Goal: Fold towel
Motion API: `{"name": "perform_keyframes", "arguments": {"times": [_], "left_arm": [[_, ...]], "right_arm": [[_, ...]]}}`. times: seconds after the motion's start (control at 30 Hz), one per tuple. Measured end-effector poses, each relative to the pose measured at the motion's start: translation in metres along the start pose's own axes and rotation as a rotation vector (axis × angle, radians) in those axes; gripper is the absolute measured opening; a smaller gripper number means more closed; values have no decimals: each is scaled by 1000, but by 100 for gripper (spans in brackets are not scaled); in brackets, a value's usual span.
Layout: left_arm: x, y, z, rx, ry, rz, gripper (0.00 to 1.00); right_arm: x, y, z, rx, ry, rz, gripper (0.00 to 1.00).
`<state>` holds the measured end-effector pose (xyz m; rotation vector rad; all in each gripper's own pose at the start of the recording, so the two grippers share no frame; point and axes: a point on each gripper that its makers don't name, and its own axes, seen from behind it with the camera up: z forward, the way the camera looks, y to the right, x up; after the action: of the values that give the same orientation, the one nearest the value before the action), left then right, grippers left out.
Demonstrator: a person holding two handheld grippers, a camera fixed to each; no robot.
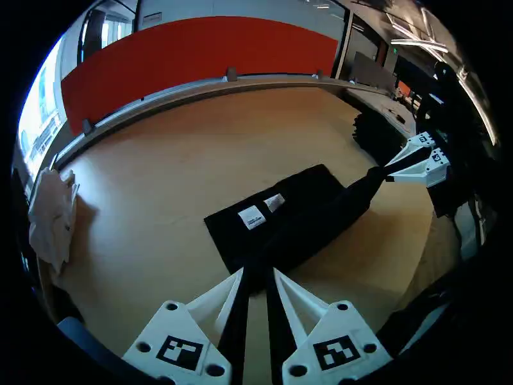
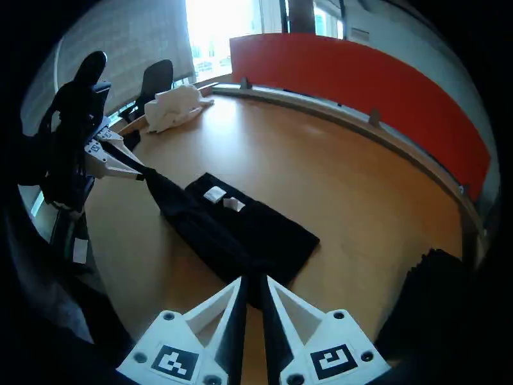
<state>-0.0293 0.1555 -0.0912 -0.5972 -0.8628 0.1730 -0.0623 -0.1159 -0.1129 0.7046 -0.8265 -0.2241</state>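
— Where is the towel?
— The black towel (image 1: 288, 205) lies in the middle of the wooden table (image 1: 192, 154). Its near edge is lifted and stretched between the two grippers.
— And the fingers?
— The left gripper (image 1: 256, 274) is closed on one end of this edge, and the right gripper (image 2: 253, 281) on the other end.
— Is there room?
— Bare wood surrounds the towel. A white cloth (image 1: 51, 212) lies at the table's edge, a dark pile (image 1: 378, 135) lies beyond the right gripper, and a red partition (image 1: 192, 58) follows the far edge.

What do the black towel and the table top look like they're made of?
Black towel: soft matte fabric, likely cotton cloth; it drapes and creases, with white tags sewn on. Table top: smooth wood-look surface, perhaps laminate or veneer; even tan colour with a soft light sheen.
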Motion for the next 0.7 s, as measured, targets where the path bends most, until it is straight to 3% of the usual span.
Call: {"name": "perform_keyframes", "arguments": {"times": [0.7], "left_arm": [[6,-19,41,15,-3,13,17]], "right_arm": [[-3,25,35,0,-49,39,13]]}}
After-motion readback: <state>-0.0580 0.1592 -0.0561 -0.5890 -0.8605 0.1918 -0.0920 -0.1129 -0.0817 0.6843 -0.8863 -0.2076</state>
